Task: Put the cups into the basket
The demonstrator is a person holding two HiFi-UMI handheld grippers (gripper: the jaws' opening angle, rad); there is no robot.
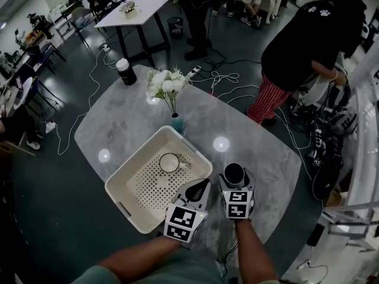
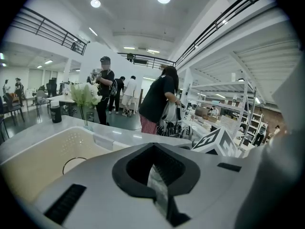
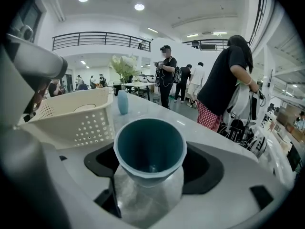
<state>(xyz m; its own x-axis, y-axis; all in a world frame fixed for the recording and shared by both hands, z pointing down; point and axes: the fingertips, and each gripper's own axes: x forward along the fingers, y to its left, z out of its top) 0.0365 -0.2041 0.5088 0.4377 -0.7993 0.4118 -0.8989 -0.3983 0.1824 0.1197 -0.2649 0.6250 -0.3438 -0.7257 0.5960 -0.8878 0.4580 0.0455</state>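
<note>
Teal cup (image 3: 150, 149) stands upright, pinched between the jaws of the right gripper (image 1: 234, 181), over the table (image 1: 260, 152) just beside the basket (image 1: 121, 201) (a white cup (image 1: 169, 162) sits inside). The left gripper (image 1: 200, 186), jaws pressed together, is at the basket's rim.

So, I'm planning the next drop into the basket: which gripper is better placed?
Right. The right gripper is shut on the teal cup, next to the basket. The left gripper has its jaws together on nothing.
</note>
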